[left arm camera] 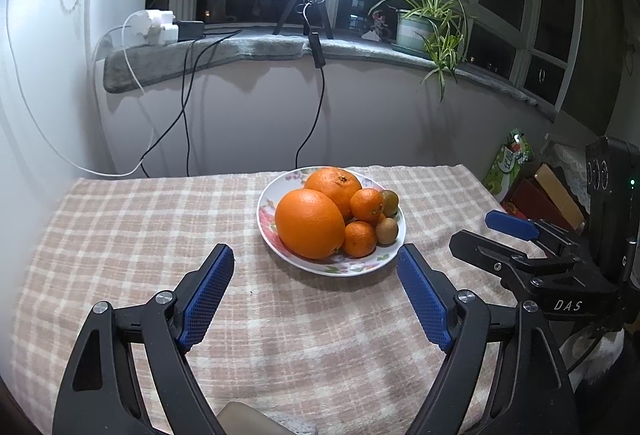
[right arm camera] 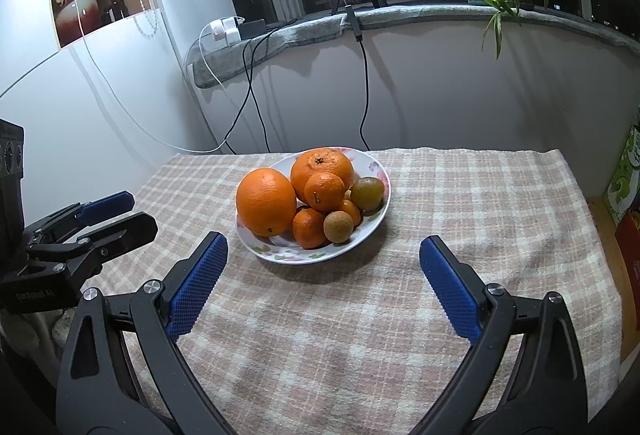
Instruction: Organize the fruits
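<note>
Fruits: two big oranges [left arm camera: 310, 223], small mandarins [left arm camera: 360, 238] and brownish round fruits [left arm camera: 386, 231] heaped on a floral plate [left arm camera: 267, 231], mid-surface [left arm camera: 140, 235] on checked cloth.
Left hand-held gripper [left arm camera: 316, 255]: jaws wide, nothing between them, just short of the plate.
Right hand-held gripper [right arm camera: 323, 249]: jaws wide, empty, near the plate's front rim.
Left view only: red and tan boxes [left arm camera: 544, 195] at the surface's right edge; the right hand-held gripper seen from the side.
Right view only: wall shelf with a red vase [right arm camera: 74, 5]; the greenish fruit [right arm camera: 367, 191] shown clearly.
Both views: ring light, potted plant [left arm camera: 430, 19] on the sill.
</note>
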`<state>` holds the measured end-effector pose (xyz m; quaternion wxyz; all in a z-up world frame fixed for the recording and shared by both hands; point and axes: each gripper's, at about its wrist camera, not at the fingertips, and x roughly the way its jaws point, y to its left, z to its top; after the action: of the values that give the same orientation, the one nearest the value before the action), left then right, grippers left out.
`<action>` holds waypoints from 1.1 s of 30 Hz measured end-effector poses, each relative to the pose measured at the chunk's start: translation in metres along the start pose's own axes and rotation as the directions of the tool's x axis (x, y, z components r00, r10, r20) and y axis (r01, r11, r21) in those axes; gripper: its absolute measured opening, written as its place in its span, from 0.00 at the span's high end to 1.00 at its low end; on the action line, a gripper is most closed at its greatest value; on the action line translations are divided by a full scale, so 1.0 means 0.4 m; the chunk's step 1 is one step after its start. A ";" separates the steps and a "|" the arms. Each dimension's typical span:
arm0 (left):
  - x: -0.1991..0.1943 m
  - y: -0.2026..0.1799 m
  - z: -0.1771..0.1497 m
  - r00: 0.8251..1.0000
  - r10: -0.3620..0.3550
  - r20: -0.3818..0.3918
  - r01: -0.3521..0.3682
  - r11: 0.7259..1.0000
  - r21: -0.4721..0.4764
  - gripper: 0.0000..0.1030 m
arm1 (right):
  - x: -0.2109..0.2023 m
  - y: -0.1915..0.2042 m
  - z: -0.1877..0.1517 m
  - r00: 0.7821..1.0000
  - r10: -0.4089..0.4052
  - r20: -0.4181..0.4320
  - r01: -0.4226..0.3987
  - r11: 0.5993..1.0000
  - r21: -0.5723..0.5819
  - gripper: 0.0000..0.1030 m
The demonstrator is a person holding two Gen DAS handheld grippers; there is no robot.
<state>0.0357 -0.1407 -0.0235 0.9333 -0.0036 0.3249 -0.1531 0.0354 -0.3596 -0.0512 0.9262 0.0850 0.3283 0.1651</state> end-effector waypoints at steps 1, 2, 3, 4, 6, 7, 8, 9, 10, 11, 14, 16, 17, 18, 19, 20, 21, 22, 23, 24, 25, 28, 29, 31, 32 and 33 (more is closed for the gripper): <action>-0.002 0.001 0.000 1.000 0.001 0.001 -0.001 1.000 -0.001 0.19 | 0.001 0.001 0.000 1.000 0.000 0.000 0.000 1.000 -0.001 0.04; -0.003 0.002 0.001 1.000 0.003 0.003 -0.003 1.000 -0.002 0.19 | 0.001 0.002 0.001 1.000 0.000 0.001 0.000 1.000 -0.002 0.04; -0.005 0.003 0.001 1.000 0.005 0.004 -0.005 1.000 -0.003 0.19 | 0.001 0.003 0.002 1.000 0.001 0.001 -0.001 1.000 -0.002 0.04; -0.006 0.005 0.001 1.000 0.006 0.005 -0.006 1.000 -0.004 0.19 | 0.001 0.004 0.002 1.000 0.001 0.002 -0.001 1.000 -0.002 0.04; -0.009 0.005 0.001 1.000 0.005 0.007 -0.005 1.000 -0.007 0.19 | 0.000 0.007 0.002 1.000 0.002 0.003 -0.002 1.000 -0.005 0.04; -0.011 0.005 0.001 1.000 0.005 0.010 -0.005 1.000 -0.006 0.19 | 0.000 0.007 0.003 1.000 0.002 0.002 -0.002 1.000 -0.006 0.04; -0.012 0.005 0.000 1.000 0.007 0.012 -0.007 1.000 -0.004 0.19 | 0.000 0.008 0.002 1.000 0.001 0.002 -0.001 1.000 -0.005 0.04; -0.012 0.004 0.001 1.000 0.008 0.013 -0.008 1.000 -0.004 0.19 | 0.000 0.008 0.002 1.000 0.002 0.002 -0.002 1.000 -0.004 0.04; -0.012 0.004 0.001 1.000 0.007 0.013 -0.006 1.000 -0.005 0.19 | 0.000 0.008 0.002 1.000 0.002 0.002 -0.002 1.000 -0.004 0.04; -0.013 0.004 0.001 1.000 0.006 0.013 -0.006 1.000 -0.006 0.19 | 0.000 0.008 0.002 1.000 0.003 0.001 -0.003 1.000 -0.003 0.04; -0.015 0.003 0.000 1.000 0.005 0.015 -0.005 1.000 -0.004 0.19 | 0.003 0.012 0.002 1.000 0.004 -0.002 -0.004 1.000 -0.007 0.04; -0.015 0.004 0.000 1.000 0.005 0.017 -0.005 1.000 -0.006 0.19 | 0.003 0.014 0.002 1.000 0.005 -0.004 -0.005 1.000 -0.008 0.04; -0.014 0.004 0.000 1.000 0.004 0.016 -0.004 1.000 -0.006 0.19 | 0.003 0.014 0.002 1.000 0.005 -0.003 -0.005 1.000 -0.007 0.04; -0.014 0.005 0.000 1.000 0.004 0.017 -0.004 1.000 -0.006 0.19 | 0.004 0.014 0.002 1.000 0.004 -0.003 -0.004 1.000 -0.007 0.04; -0.014 0.005 -0.001 1.000 0.005 0.017 -0.005 1.000 -0.005 0.19 | 0.004 0.013 0.002 1.000 0.004 -0.003 -0.004 1.000 -0.007 0.04; -0.013 0.006 0.000 1.000 0.005 0.016 -0.005 1.000 -0.006 0.19 | 0.004 0.014 0.002 1.000 0.004 -0.004 -0.004 1.000 -0.007 0.04; -0.013 0.006 -0.001 1.000 0.005 0.015 -0.005 1.000 -0.007 0.19 | 0.004 0.014 0.002 1.000 0.003 -0.005 -0.003 1.000 -0.006 0.04; -0.013 0.006 -0.001 1.000 0.004 0.015 -0.003 1.000 -0.007 0.19 | 0.004 0.012 0.002 1.000 0.005 -0.004 -0.005 1.000 -0.006 0.04; -0.014 0.007 0.000 1.000 0.004 0.015 -0.003 1.000 -0.007 0.19 | 0.005 0.011 0.003 1.000 0.006 -0.004 -0.006 1.000 -0.007 0.04; -0.014 0.007 0.000 1.000 0.005 0.015 -0.005 1.000 -0.007 0.19 | 0.005 0.012 0.003 1.000 0.004 -0.005 -0.004 1.000 -0.007 0.04; -0.014 0.008 0.000 1.000 0.005 0.015 -0.005 1.000 -0.008 0.19 | 0.005 0.013 0.003 1.000 0.003 -0.006 -0.003 1.000 -0.007 0.04; -0.014 0.008 0.000 1.000 0.006 0.014 -0.005 1.000 -0.009 0.19 | 0.007 0.012 0.001 1.000 0.003 -0.008 -0.003 1.000 -0.004 0.04; -0.014 0.008 0.001 1.000 0.006 0.014 -0.006 1.000 -0.010 0.19 | 0.007 0.013 0.000 1.000 0.003 -0.010 -0.003 1.000 -0.003 0.04; -0.013 0.009 0.000 1.000 0.007 0.014 -0.007 1.000 -0.011 0.19 | 0.010 0.011 -0.001 1.000 0.005 -0.013 -0.005 1.000 0.001 0.04; -0.013 0.009 0.000 1.000 0.008 0.014 -0.007 1.000 -0.011 0.19 | 0.011 0.012 -0.002 1.000 0.005 -0.014 -0.005 1.000 0.002 0.04; -0.013 0.010 0.001 1.000 0.007 0.015 -0.007 1.000 -0.012 0.19 | 0.012 0.011 -0.003 1.000 0.006 -0.014 -0.006 1.000 0.004 0.04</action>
<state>0.0333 -0.1356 -0.0206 0.9361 -0.0090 0.3190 -0.1477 0.0372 -0.3537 -0.0538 0.9232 0.0864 0.3347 0.1678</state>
